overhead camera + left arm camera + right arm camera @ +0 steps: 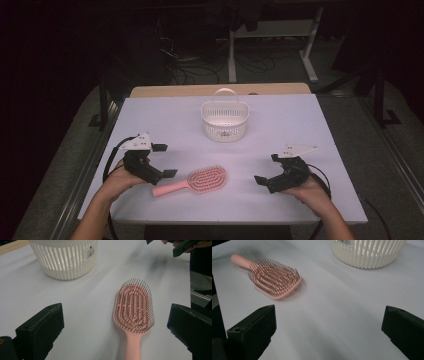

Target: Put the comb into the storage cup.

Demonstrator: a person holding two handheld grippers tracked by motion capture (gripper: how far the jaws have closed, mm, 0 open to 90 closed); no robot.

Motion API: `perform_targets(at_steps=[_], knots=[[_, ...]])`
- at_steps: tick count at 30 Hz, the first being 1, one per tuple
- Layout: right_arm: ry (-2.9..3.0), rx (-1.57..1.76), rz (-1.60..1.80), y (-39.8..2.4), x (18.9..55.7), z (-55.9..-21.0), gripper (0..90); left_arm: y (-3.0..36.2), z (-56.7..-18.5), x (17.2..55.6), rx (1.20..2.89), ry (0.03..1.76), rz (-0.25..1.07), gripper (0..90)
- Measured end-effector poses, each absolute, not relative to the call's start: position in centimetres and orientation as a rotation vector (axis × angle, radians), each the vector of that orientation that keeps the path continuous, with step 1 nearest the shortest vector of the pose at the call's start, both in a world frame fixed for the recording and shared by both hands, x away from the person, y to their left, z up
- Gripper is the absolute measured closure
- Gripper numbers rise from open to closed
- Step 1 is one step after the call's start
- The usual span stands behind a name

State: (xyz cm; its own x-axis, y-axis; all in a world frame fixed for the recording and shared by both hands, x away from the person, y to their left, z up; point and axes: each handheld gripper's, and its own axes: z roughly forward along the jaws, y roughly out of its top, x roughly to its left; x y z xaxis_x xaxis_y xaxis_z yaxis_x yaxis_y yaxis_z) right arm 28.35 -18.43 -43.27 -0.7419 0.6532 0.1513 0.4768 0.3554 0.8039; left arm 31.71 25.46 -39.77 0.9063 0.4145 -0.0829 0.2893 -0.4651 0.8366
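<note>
Hairbrush (192, 181) lies between two wide-open hand-held grippers, basket (225, 120) well beyond.

White table top (300, 125), a wood-coloured strip (190, 90) showing along its far edge

Cream slatted basket (225, 120) with an arched handle, upright, near the far edge, about centred; small label sticker (90, 252) on its wall

Pink paddle hairbrush (200, 180) lying flat, bristles up, near the near edge, slightly left of centre; handle points toward the near left corner, head toward the right edge

Brush and basket well apart, bare surface between them

Beyond the far edge: dark floor, loose cables (200, 70), white legs of a desk frame (232, 55); rest of the background too dark to tell
</note>
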Motion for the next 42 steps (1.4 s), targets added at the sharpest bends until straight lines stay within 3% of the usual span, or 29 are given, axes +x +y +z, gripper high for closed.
perform_targets(at_steps=[33,36,42], knots=[[2.424,1.019,1.329,-18.4,28.4,-43.3,0.0,22.7,-39.5,31.9,2.092,0.44,0.124,0.6],[2.425,1.021,1.33,-18.4,28.4,-43.3,0.0,22.5,-39.6,31.9,2.103,0.426,0.113,6.0],[2.424,1.02,1.332,-18.4,28.4,-43.3,0.0,22.2,-39.9,32.0,2.129,0.425,0.113,6.4]])
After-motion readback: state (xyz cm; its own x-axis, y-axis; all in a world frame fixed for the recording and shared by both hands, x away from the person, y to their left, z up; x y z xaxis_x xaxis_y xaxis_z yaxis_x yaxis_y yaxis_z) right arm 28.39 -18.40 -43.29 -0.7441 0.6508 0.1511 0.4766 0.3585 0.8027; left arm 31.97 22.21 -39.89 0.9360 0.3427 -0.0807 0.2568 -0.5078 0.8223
